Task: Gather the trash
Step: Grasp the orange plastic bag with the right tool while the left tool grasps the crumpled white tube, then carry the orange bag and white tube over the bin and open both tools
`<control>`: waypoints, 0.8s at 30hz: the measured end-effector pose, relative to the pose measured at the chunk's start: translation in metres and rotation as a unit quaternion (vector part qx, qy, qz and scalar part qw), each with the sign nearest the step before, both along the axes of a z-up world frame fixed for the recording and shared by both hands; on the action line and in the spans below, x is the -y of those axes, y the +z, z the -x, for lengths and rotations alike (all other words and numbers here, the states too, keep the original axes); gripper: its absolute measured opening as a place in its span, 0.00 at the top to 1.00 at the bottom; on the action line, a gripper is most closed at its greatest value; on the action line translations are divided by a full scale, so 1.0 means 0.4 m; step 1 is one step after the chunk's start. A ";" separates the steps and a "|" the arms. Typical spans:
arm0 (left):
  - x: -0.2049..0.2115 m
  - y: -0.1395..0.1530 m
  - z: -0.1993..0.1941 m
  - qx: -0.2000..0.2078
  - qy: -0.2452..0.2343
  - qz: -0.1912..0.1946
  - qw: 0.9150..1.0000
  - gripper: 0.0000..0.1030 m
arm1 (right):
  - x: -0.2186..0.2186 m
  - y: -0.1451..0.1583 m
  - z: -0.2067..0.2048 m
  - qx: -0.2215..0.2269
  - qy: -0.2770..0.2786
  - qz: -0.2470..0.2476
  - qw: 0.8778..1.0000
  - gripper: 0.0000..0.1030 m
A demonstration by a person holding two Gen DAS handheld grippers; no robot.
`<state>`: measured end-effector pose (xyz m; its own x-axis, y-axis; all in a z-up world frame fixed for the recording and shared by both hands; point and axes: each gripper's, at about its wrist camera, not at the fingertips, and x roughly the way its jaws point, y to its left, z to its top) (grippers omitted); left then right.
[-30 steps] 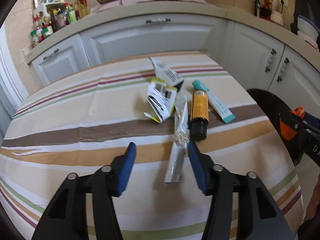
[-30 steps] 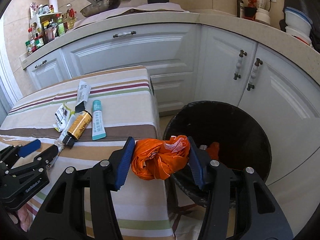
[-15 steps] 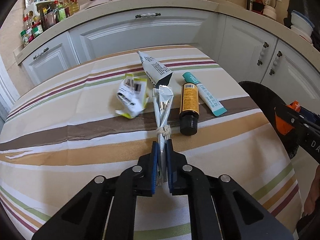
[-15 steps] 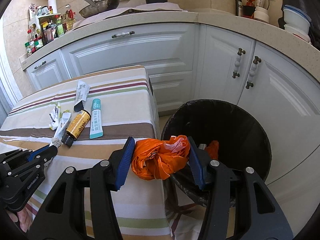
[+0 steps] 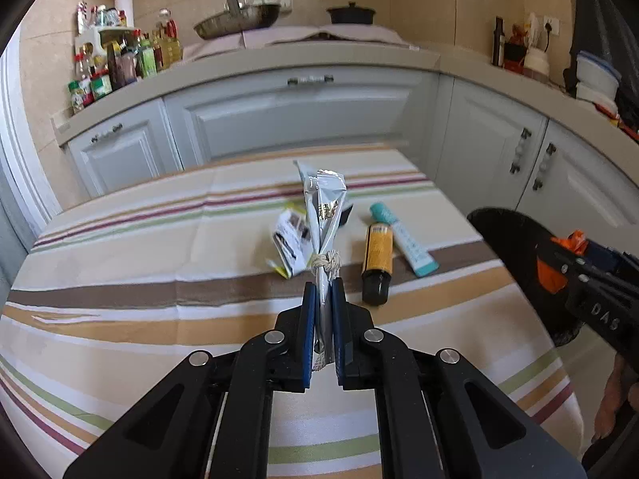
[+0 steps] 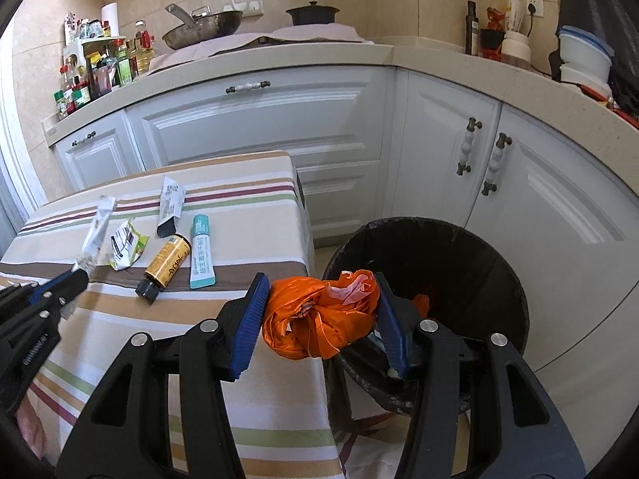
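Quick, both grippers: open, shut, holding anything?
Left gripper: shut on the silver wrapper.
Right gripper: shut on the orange bag.

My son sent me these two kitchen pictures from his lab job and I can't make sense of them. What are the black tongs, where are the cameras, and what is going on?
There is no robot here: a person holds a two-finger gripper in each hand, and each carries a wide-angle camera looking forward along its fingers. So one picture comes from the left hand's tool, the other from the right's.

The left gripper is shut on a silver packet tied with string, which sticks up above the striped tablecloth. The right gripper is clamped on a crumpled orange bag, beside the black trash bin next to the table.

On the cloth lie a yellow bottle with a black cap, a teal tube, a crumpled wrapper and a grey pouch.
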<state>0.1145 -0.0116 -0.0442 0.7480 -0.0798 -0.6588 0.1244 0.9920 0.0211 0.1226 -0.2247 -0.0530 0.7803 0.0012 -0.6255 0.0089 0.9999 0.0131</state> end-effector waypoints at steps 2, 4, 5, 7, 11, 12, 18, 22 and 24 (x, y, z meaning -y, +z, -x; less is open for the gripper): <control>0.004 0.012 0.005 0.009 0.000 0.002 1.000 0.91 | 0.003 0.009 0.007 0.005 -0.002 0.001 1.000 0.51; 0.008 0.025 0.011 0.016 -0.002 0.006 1.000 0.91 | 0.006 0.017 0.014 0.009 -0.005 0.002 1.000 0.51; 0.009 0.029 0.013 0.018 -0.003 0.008 1.000 0.91 | 0.009 0.023 0.019 0.012 -0.007 0.002 1.000 0.51; 0.016 0.039 0.019 0.024 -0.006 0.011 1.000 0.91 | 0.018 0.035 0.030 0.020 -0.011 0.004 1.000 0.51; 0.038 0.057 0.036 0.033 -0.017 0.015 0.999 0.91 | 0.034 0.054 0.051 0.032 -0.020 0.007 0.999 0.51; 0.049 0.061 0.042 0.036 -0.021 0.016 0.999 0.91 | 0.038 0.059 0.056 0.035 -0.023 0.007 0.999 0.51; 0.097 0.082 0.069 0.048 -0.046 0.018 0.998 0.91 | 0.077 0.083 0.091 0.052 -0.042 0.008 0.998 0.51; 0.127 0.090 0.080 0.050 -0.060 0.021 0.997 0.91 | 0.109 0.099 0.112 0.064 -0.057 0.012 0.996 0.51; 0.146 0.096 0.084 0.054 -0.068 0.021 0.996 0.91 | 0.127 0.104 0.120 0.068 -0.064 0.012 0.996 0.51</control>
<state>0.0808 -0.0698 -0.0057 0.7945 -0.2109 -0.5694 0.2566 0.9665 0.0001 0.0746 -0.2754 -0.0113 0.8509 -0.1169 -0.5121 0.1354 0.9908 -0.0012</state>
